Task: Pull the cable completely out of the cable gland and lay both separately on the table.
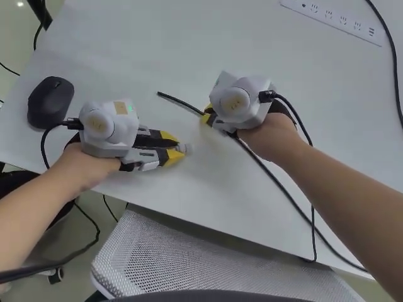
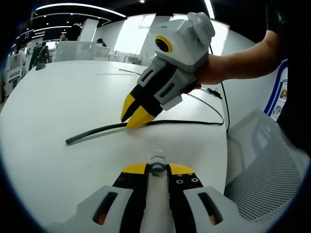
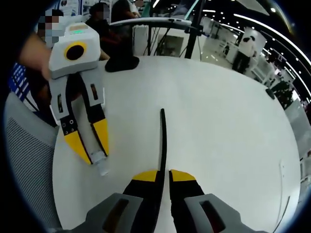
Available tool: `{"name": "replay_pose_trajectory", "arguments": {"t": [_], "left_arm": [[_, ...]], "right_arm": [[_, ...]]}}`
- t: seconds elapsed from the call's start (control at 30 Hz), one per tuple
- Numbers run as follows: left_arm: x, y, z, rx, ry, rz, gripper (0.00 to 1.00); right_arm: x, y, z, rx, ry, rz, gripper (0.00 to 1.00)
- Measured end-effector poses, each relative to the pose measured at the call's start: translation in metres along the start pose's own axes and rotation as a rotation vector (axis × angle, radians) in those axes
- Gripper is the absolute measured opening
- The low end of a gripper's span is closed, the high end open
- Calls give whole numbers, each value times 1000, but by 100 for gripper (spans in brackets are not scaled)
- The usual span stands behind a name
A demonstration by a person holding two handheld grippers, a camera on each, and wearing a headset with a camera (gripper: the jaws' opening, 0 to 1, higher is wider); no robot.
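Cable (image 3: 163, 131), seemingly light and limp, sits clenched in the right tongs (image 3: 165, 173), while the left tongs (image 2: 156, 170) pinch the small, likely slippery cable gland (image 2: 156, 159).

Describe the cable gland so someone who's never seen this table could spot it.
On the white table, find the left gripper, the one beside the black mouse. The gland is the small pale stub pinched between its yellow jaw tips. Unlike the long thin black cable in the right gripper, it is short and whitish.
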State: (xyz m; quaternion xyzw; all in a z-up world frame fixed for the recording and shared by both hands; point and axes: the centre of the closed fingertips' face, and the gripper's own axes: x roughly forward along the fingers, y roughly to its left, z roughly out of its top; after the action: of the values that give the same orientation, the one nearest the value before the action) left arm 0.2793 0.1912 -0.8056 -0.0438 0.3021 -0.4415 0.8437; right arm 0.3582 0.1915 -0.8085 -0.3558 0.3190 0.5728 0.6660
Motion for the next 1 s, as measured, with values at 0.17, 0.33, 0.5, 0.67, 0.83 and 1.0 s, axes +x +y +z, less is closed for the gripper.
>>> {"name": "replay_pose_trajectory", "arguments": {"t": [0.17,0.33,0.5,0.67,0.83,1.0], "left_arm": [[-1,0,0,-10,3,12,19],[-3,2,-1,-20,2,31,22],[-6,-1,-1,-18,1,42,23],[-13,-8,2,-29,-14,58,24],[-18,-17,7,-95,-39,73,30],[-26,-28,22,-105,-85,78,35]], "right_arm": [[-8,1,3,15,-9,-4,9],[-18,5,4,34,-20,-11,16],[-37,5,8,78,-57,-22,20],[-60,8,6,133,-106,-27,26],[-84,14,-2,163,-139,-32,32],[-112,21,-15,191,-160,-47,35]]}}
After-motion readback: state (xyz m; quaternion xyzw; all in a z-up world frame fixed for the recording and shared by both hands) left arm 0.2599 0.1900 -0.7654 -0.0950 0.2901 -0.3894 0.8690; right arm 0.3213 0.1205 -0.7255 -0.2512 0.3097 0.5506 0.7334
